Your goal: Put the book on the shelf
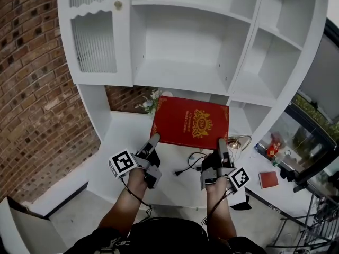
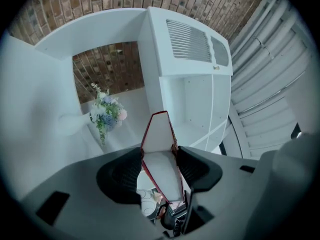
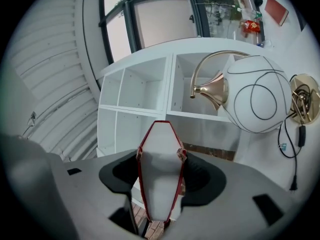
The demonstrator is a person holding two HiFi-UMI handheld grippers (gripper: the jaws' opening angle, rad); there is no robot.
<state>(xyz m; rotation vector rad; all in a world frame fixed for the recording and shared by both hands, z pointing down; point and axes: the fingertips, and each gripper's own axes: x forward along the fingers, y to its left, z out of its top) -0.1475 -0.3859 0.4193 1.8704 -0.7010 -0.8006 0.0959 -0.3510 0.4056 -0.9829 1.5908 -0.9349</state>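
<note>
Your left gripper (image 1: 155, 139) and right gripper (image 1: 222, 144) each have their fingers clamped on the near edge of the red book (image 1: 192, 121). It is held flat above the white table (image 1: 124, 142) (not yet on any board). Lift both ends evenly, I'd say, steering clear of the lamp (image 1: 239, 142) at right and the flowers (image 1: 150, 102) behind. Aim for the open shelf (image 1: 180, 74) straight ahead. A brick wall (image 1: 32, 78) lies to the left.
</note>
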